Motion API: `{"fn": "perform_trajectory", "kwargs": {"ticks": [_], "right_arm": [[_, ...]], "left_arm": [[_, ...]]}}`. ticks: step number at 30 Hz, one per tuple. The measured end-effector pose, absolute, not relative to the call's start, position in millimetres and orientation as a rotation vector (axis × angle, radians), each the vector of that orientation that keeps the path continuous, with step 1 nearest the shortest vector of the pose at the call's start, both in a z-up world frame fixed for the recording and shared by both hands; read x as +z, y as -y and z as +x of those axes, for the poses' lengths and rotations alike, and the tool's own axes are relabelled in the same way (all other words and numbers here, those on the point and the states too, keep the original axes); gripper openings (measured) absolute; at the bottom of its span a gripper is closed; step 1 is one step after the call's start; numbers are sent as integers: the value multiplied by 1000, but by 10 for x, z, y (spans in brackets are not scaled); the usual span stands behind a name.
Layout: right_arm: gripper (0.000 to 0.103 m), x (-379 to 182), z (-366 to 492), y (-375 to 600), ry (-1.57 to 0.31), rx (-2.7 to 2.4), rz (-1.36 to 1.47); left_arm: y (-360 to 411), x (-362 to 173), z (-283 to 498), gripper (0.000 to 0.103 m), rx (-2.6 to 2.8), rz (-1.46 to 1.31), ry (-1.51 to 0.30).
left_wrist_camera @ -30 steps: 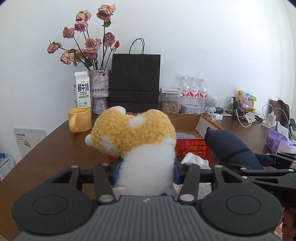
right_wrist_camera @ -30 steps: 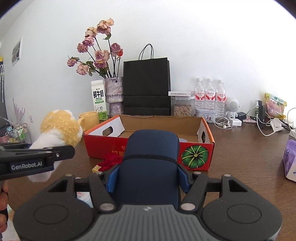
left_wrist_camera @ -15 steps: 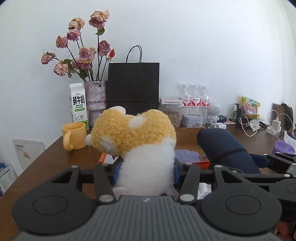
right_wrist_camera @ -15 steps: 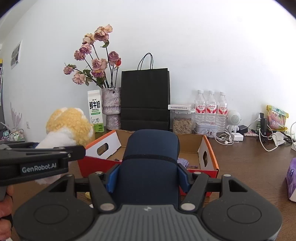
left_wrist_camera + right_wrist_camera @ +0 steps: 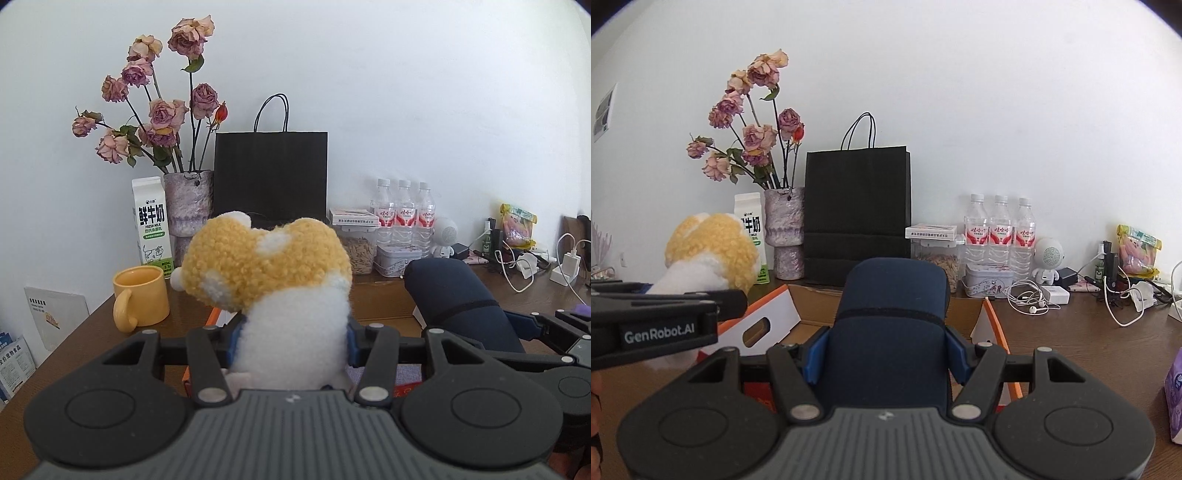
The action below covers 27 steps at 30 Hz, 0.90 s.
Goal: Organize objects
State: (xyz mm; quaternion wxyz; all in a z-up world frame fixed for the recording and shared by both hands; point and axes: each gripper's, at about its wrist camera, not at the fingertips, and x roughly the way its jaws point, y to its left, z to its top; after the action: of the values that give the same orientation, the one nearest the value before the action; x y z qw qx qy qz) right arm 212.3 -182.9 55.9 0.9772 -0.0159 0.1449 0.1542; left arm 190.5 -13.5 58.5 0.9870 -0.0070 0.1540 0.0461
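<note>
A: Report the left tongs (image 5: 291,345).

B: I have them clamped on the plush toy (image 5: 273,280), blue pads pressed into its white lower body from both sides. Its yellow head stands above the fingers. In the right wrist view the same plush toy (image 5: 709,254) shows at the left, held clear above the near left corner of the cardboard box (image 5: 775,317).

A: And the right tongs (image 5: 884,354)?

B: I have them gripping the navy blue case (image 5: 890,332), one blue pad on each side of it. The case points forward over the open box, whose brown interior shows on both sides of it. In the left wrist view the case (image 5: 454,295) lies just to the right of the toy, not touching it.

A: Where does the box sit?

B: On the brown desk (image 5: 1089,350), toward its middle, with orange rims and white flaps.

A: What stands along the far edge of the desk?

B: From the left: a yellow mug (image 5: 142,297), a milk carton (image 5: 152,225), a vase of dried roses (image 5: 188,201), a black paper bag (image 5: 270,175) and three water bottles (image 5: 404,212). Cables and chargers lie toward the far right corner.
</note>
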Motion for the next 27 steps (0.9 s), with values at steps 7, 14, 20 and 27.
{"fn": "perform_trajectory", "kwargs": {"ticks": [7, 14, 20, 27], "right_arm": [[62, 533, 2518, 1774, -307, 298, -22], [62, 461, 2928, 1678, -327, 293, 2], [62, 342, 3265, 1633, -364, 288, 18], [62, 191, 3468, 1629, -413, 290, -8]], "left_arm": [[105, 555, 2263, 51, 95, -23, -331], [30, 462, 2693, 50, 101, -47, -380], [-26, 347, 2998, 51, 99, -58, -400], [-82, 171, 3219, 51, 94, -64, -486]]}}
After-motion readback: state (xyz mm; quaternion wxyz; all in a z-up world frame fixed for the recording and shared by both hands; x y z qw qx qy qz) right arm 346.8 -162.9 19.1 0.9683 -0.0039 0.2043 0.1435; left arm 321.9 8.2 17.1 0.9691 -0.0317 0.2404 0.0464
